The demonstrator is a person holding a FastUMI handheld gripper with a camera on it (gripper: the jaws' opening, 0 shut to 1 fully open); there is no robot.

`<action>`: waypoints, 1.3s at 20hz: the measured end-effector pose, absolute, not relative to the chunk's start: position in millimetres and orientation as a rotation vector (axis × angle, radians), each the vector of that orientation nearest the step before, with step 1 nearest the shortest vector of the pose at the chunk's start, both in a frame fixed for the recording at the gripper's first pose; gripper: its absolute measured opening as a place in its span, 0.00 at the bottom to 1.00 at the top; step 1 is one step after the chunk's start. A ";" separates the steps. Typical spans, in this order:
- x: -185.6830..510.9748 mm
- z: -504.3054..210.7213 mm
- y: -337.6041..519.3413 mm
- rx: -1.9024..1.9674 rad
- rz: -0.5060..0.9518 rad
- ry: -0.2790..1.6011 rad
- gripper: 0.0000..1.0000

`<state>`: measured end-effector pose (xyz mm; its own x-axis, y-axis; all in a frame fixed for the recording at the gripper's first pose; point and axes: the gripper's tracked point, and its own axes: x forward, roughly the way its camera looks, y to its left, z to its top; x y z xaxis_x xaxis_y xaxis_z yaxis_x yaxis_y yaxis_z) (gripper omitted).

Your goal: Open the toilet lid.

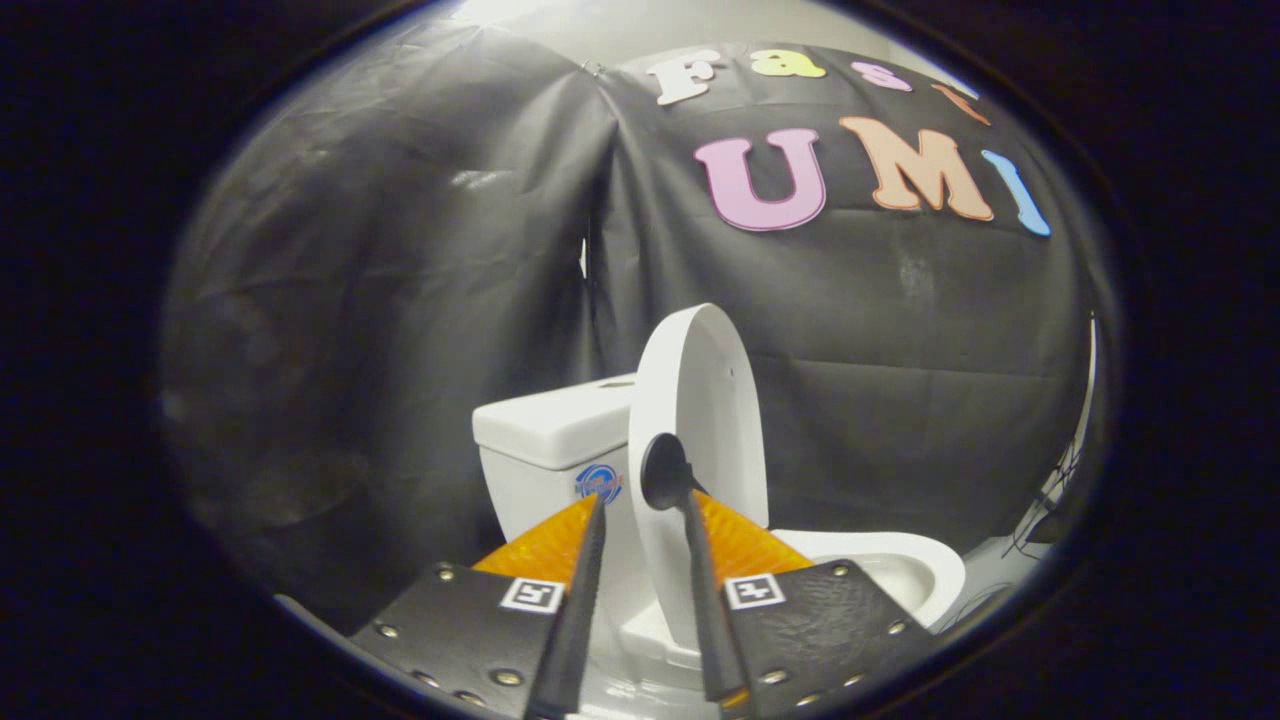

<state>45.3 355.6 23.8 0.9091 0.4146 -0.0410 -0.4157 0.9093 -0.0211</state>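
Gripper (640, 520) with its 2 fingers parted a little, straddling the near edge of the white oval plastic toilet lid (705, 400); contact uncertain. Lid stands upright, long axis vertical, before the white ceramic tank (545, 425) at far left

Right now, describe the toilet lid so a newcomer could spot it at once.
Against the black cloth wall stands a white toilet. Its lid is the tall oval panel standing upright in front of the boxy tank, just ahead of the gripper, whose fingers are apart. It is the toilet's one thin, raised part.
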 end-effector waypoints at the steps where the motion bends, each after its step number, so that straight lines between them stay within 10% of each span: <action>1: 42.8 27.7 351.2 -0.021 0.426 0.039 0.52; 7: 23.0 58.8 308.5 0.004 0.380 0.032 0.98; 26: -35.4 154.1 71.3 0.031 0.131 -0.059 1.00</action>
